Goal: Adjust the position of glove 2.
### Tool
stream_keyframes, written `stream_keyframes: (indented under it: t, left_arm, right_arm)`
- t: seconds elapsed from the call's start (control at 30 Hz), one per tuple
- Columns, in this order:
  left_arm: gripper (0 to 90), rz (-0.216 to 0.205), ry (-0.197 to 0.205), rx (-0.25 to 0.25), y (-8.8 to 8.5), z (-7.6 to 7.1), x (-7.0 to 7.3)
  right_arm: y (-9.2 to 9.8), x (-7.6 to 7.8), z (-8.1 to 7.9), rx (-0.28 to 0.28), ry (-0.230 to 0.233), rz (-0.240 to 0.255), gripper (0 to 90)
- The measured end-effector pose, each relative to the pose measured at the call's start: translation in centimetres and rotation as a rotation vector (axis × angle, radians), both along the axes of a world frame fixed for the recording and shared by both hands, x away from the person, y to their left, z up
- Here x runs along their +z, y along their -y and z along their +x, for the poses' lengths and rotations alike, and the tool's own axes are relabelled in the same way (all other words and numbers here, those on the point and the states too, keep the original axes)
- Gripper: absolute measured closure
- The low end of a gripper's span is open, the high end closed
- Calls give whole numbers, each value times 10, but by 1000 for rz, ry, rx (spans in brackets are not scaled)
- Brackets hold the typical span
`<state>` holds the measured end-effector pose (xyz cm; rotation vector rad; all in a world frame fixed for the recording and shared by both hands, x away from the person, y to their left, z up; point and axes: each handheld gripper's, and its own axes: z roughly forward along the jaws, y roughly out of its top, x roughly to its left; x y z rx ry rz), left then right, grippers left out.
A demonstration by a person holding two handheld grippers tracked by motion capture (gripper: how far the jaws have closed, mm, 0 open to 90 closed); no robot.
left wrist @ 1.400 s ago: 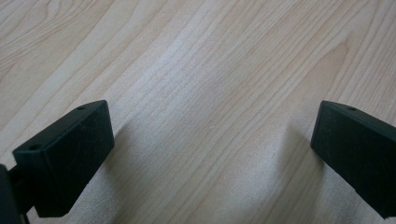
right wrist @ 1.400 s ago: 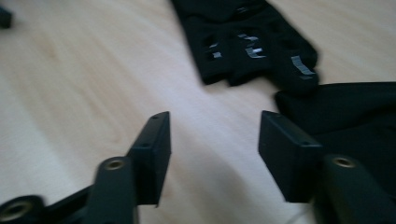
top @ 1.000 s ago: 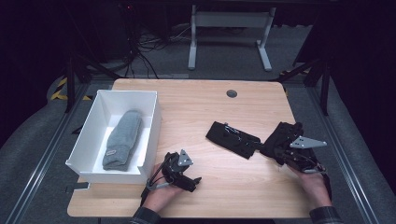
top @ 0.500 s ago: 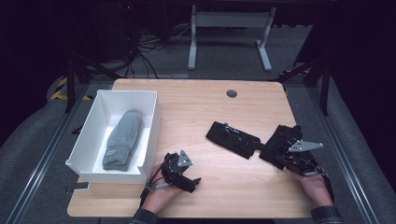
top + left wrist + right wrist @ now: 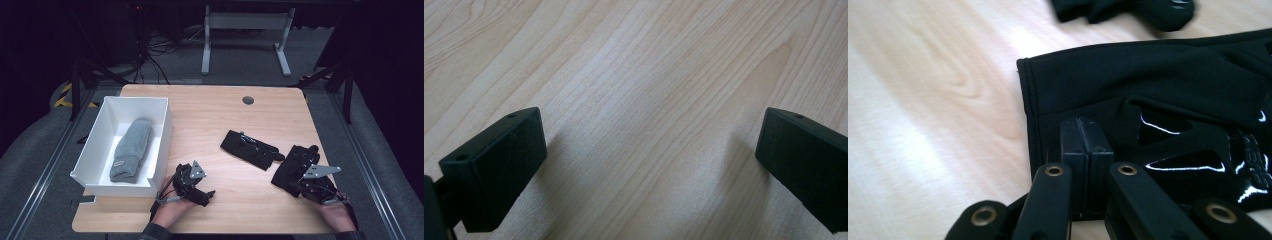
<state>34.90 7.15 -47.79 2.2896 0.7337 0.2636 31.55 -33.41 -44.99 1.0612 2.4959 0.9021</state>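
Observation:
Two black gloves lie on the wooden table. One glove rests flat near the middle and its edge shows at the top of the right gripper view. The other glove is at the near right, and my right gripper is shut on the fabric just inside its cuff. My left gripper rests at the table's front edge with its jaws wide apart over bare wood, nothing between them.
A white box stands at the left of the table with a grey sock lying inside it. A dark round grommet sits in the tabletop at the back. Bare wood lies between the box and the gloves.
My right gripper has moved toward the near edge and a little left, dragging its glove along. The other glove, the box and the left gripper have stayed put.

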Motion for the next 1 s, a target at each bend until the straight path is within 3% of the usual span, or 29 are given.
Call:
stream_keyframes:
  t: [0.43, 0.57, 0.63, 0.7, 0.87, 1.0]
  left_arm:
    - [3, 0, 0, 0, 0, 0, 0]
    - [3, 0, 0, 0, 0, 0, 0]
    - [3, 0, 0, 0, 0, 0, 0]
    - [2, 0, -1, 0, 0, 0, 0]
    - [2, 0, 0, 0, 0, 0, 0]
    - [2, 0, -1, -1, 0, 0, 0]
  right_arm:
    - [-25, -1, -33, 135, -43, 22, 900]
    - [-26, 0, -41, 160, -54, 30, 900]
    - [-22, 3, -41, 149, -37, 46, 900]
    - [-17, 9, -32, 105, -3, 74, 900]
    - [-15, 15, 6, 10, 45, 60, 900]
    - [-21, 13, 36, -28, 60, 30, 900]
